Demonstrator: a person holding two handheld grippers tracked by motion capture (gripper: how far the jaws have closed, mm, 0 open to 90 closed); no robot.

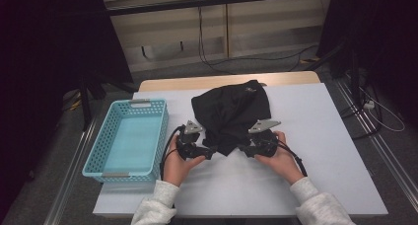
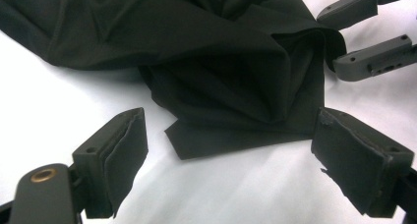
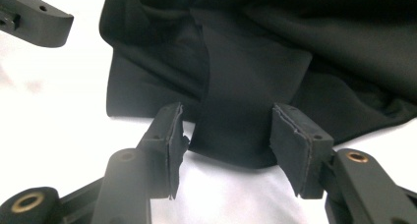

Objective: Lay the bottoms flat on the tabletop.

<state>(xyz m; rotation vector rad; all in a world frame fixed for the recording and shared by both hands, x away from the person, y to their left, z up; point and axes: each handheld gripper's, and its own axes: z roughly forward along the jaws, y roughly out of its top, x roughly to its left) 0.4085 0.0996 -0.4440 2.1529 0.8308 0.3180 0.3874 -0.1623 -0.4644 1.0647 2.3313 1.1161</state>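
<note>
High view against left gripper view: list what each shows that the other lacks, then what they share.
High view alone: the blue basket at the table's left, the person's hands and grey sleeves, and the floor cables beyond the table.

Left gripper view alone: the left gripper's padded jaws close up, spread wide, and a flat corner of cloth pointing toward them.

Both: the crumpled black garment on the white table, and the right gripper, open at its edge.
</note>
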